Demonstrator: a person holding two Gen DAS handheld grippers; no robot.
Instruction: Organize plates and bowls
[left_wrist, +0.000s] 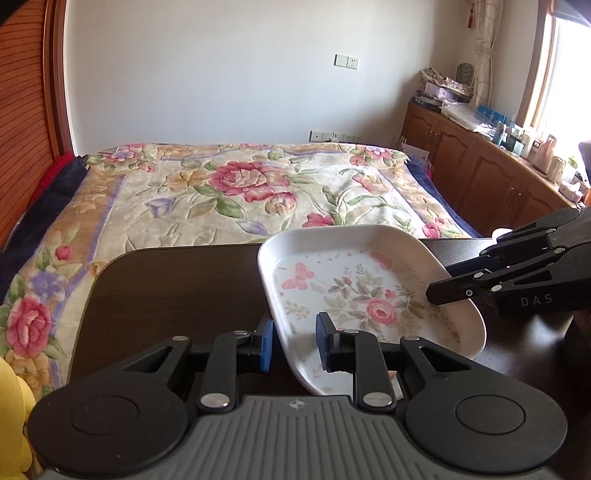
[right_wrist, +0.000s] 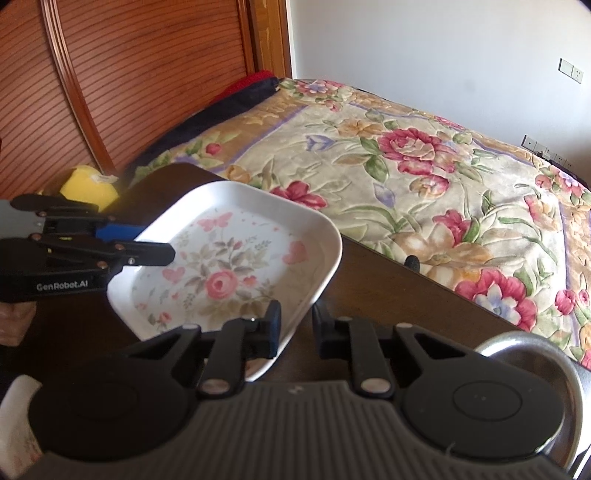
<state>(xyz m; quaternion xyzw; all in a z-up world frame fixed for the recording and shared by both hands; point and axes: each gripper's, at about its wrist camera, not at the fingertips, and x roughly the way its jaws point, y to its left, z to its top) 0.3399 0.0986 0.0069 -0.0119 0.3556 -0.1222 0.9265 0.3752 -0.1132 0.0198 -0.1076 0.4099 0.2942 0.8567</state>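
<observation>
A white square plate (left_wrist: 354, 291) (right_wrist: 229, 266) with a pink rose print lies on the dark wooden table (left_wrist: 166, 280). My left gripper (left_wrist: 293, 343) stands open astride the plate's near-left rim, one blue-padded finger inside and one outside. The right gripper (right_wrist: 297, 328) is open too, straddling the opposite rim. Each gripper shows in the other's view: the left gripper (right_wrist: 151, 242) from the left, the right gripper (left_wrist: 458, 273) from the right. I cannot tell whether the plate is lifted off the table.
A metal bowl (right_wrist: 517, 350) sits under my right gripper at the table's near right. The bed with a floral blanket (left_wrist: 240, 184) borders the table's far edge. A yellow object (right_wrist: 88, 188) lies off the left corner. Wooden cabinets (left_wrist: 480, 170) line the right wall.
</observation>
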